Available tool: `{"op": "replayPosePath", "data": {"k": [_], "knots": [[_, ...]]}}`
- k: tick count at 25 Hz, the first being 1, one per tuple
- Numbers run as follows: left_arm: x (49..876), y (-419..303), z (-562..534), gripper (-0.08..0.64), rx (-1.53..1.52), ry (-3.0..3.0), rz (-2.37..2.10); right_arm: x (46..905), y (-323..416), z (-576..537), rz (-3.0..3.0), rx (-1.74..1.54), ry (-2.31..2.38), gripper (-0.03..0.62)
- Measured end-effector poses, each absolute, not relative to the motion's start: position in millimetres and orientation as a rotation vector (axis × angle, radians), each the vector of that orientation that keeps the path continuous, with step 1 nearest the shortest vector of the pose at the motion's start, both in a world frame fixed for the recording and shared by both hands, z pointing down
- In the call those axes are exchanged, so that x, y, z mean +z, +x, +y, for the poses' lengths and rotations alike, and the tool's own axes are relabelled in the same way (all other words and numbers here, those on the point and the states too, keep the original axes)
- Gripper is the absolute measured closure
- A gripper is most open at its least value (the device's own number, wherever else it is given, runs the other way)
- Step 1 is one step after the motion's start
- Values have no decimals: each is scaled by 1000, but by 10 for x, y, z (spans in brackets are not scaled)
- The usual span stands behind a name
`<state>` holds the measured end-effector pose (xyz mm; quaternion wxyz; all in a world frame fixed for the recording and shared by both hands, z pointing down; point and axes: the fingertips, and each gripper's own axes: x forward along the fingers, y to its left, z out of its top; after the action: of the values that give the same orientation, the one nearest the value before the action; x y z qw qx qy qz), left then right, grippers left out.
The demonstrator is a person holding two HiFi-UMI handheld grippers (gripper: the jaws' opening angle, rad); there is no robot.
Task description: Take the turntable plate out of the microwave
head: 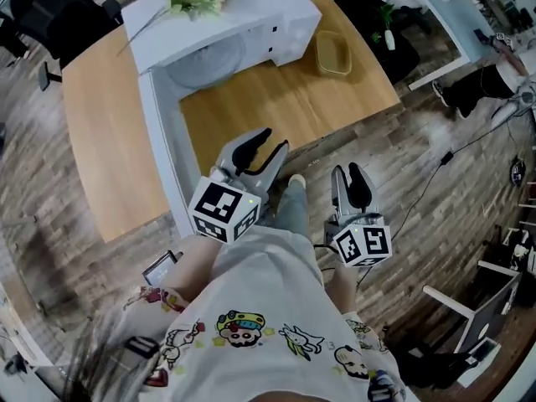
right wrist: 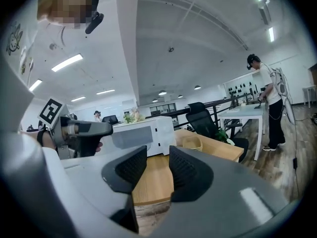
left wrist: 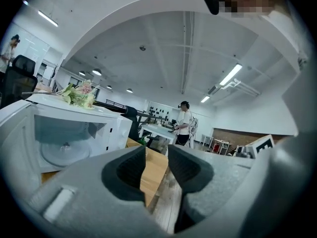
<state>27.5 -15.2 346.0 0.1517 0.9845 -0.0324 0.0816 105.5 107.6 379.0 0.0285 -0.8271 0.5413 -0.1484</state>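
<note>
In the head view, the turntable plate lies inside the open microwave on the table. The left gripper and right gripper are near the table's edge. The left gripper view shows its jaws apart and empty, with the plate in the cavity. The right gripper view shows its jaws likewise apart and empty.

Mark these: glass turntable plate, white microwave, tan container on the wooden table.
Glass turntable plate [left wrist: 63, 155], left gripper view, flat middle.
White microwave [head: 260, 7], head view, top panel.
Tan container [head: 332, 54], head view, bare inside.
</note>
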Motion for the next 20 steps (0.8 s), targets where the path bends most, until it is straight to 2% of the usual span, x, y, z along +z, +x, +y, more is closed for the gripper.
{"op": "replayPosePath", "data": {"k": [20], "knots": [[3547, 281, -1405, 425, 140, 2587, -960, 3816, 1676, -976, 2456, -517, -1940, 456]]}}
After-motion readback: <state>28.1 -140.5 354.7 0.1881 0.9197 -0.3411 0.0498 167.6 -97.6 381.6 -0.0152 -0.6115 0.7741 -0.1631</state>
